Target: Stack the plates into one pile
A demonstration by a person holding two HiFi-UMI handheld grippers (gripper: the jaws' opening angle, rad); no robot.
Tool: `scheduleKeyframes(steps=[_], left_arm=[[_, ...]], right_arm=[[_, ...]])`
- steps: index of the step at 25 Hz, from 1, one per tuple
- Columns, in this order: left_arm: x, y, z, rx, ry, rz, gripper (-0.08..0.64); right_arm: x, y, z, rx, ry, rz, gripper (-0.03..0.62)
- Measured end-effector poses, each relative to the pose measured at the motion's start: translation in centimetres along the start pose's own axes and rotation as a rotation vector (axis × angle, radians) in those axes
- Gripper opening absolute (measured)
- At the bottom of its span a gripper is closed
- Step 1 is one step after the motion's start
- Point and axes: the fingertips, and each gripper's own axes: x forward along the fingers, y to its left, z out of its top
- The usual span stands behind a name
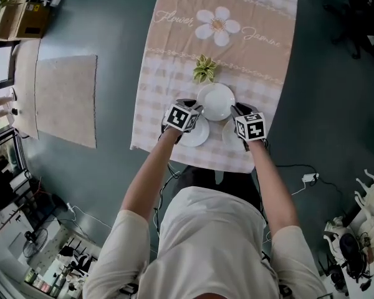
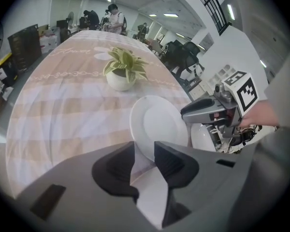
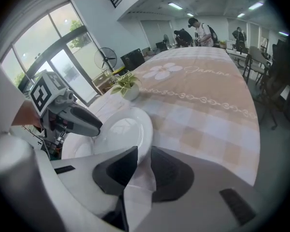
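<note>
While both grippers angle down over the bench [image 1: 268, 67], I see the plate [image 1: 216, 99] caught between them at opposite edges. My left gripper [image 2: 143, 149] sits at the plate's 8 o'clock. Its fingers [image 2: 171, 161] stand wide apart, and the rim passes loosely between them. My right gripper [image 3: 144, 153] sits at the plate's 4 o'clock. Its fingers [image 3: 118, 170] stand closer together and the rim fills the gap, so I read them as gripping the plate. Two more plates lie flat on the bench, both just beside the first: the left plate [image 1: 196, 136] at its 7 o'clock and the right plate [image 1: 229, 136] at its 5 o'clock. I cannot tell whether the plate rests on their rims. A potted plant [image 1: 204, 68] stands just beside it at 11 o'clock.
</note>
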Motion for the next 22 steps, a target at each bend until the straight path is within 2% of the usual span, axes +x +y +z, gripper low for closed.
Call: scheduleKeyframes(steps=[8, 15, 22], left_arm=[[0.6, 0.1, -0.1, -0.008, 0.041, 0.001, 0.117], [0.4, 0.1, -0.1, -0.071, 0.024, 0.001, 0.092], [-0.2, -0.4, 0.5, -0.077, 0.001, 0.003, 0.064]], right_arm=[[0.6, -0.1, 0.4, 0.085, -0.006, 0.002, 0.094], [0.2, -0.5, 1.1, 0.215, -0.061, -0.010, 0.071], [-1.4, -0.4, 2.0, 0.246, -0.098, -0.009, 0.061]])
